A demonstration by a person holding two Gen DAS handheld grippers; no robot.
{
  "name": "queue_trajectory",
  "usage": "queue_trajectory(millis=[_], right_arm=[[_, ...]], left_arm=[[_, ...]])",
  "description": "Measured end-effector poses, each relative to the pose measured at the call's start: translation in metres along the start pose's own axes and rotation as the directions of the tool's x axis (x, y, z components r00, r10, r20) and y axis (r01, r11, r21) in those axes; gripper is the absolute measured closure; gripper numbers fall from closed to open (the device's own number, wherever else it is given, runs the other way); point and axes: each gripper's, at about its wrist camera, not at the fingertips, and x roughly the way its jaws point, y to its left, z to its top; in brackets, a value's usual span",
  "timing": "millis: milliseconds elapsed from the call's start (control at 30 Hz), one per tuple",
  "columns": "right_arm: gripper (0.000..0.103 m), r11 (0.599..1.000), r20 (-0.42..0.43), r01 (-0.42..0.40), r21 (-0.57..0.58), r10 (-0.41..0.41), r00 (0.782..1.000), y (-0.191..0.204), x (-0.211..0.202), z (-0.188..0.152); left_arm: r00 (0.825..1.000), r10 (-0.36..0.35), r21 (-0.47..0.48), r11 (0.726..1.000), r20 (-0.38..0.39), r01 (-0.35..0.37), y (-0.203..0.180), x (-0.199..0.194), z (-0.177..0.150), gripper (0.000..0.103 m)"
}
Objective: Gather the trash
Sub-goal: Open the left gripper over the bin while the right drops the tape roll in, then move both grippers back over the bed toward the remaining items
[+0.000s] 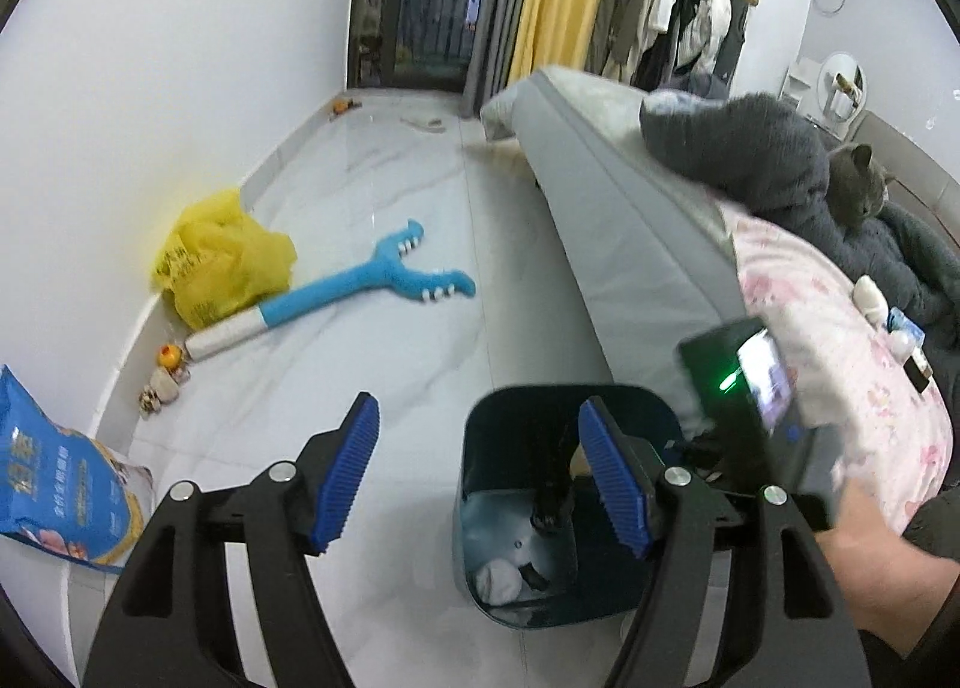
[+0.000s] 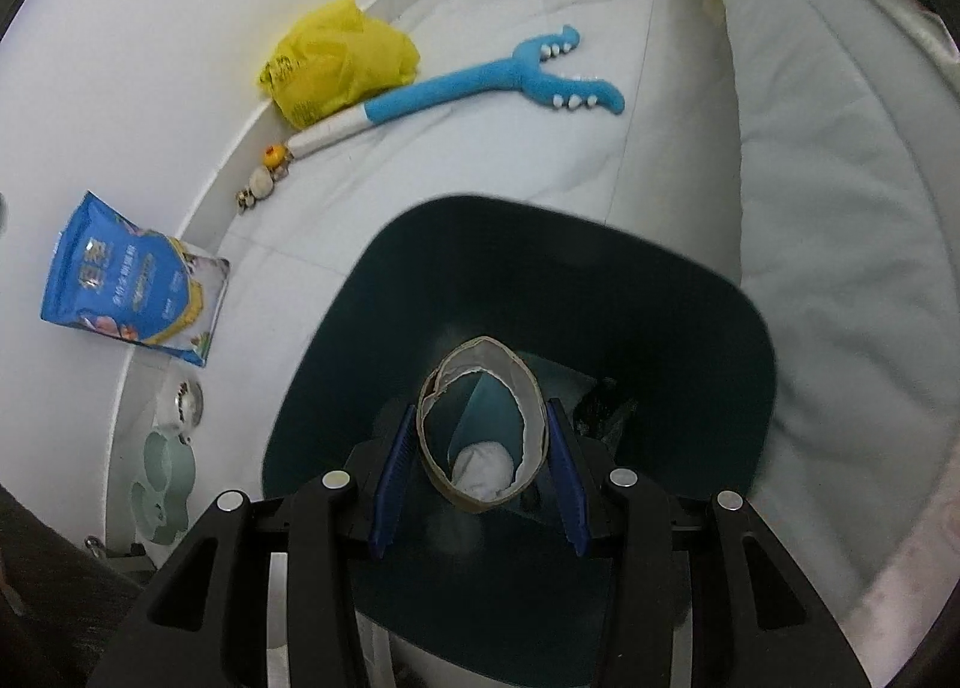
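A dark teal trash bin [image 1: 480, 508] stands on the white floor beside the bed; it also fills the right wrist view [image 2: 360, 298]. White crumpled paper [image 1: 501, 571] lies at its bottom. My right gripper [image 2: 480, 448] is shut on a torn cardboard roll [image 2: 531, 388] and holds it over the bin's opening. White tissue [image 2: 483, 469] shows through the roll. My left gripper [image 1: 480, 472] is open and empty, above the bin's left rim. The right gripper's body [image 1: 744, 388] shows in the left wrist view over the bin's right side.
A yellow plastic bag [image 1: 222, 262], a blue toy stick [image 1: 360, 292] and a blue pet-food bag [image 1: 60, 484] lie along the left wall. Small toys [image 1: 165, 370] lie by the skirting. The bed [image 1: 630, 268] with a grey cat [image 1: 858, 184] is on the right. Pet bowls [image 2: 165, 472] stand at lower left.
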Motion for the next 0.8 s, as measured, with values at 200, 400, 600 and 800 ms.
queue_trajectory(millis=[200, 400, 600, 800], right_arm=[[0.059, 1.0, -0.055, 0.024, -0.012, -0.024, 0.998, 0.005, 0.02, -0.004], [0.054, 0.999, -0.091, 0.047, -0.025, -0.049, 0.995, 0.007, 0.03, -0.007], [0.043, 0.997, -0.093, 0.079, -0.015, -0.08, 0.992, -0.001, 0.023, -0.004], [0.038, 0.998, -0.051, 0.067, -0.01, -0.067, 0.996, 0.007, -0.006, -0.001]], left_arm=[[0.998, -0.004, 0.003, 1.0, 0.071, 0.003, 0.0, -0.022, 0.01, 0.031], [0.992, 0.01, 0.031, 0.999, 0.124, -0.014, 0.0, -0.039, 0.02, 0.03], [0.987, -0.002, 0.034, 0.999, 0.158, -0.003, -0.008, -0.051, 0.028, 0.03], [0.985, -0.012, 0.04, 0.999, 0.174, 0.005, -0.016, -0.061, 0.032, 0.03]])
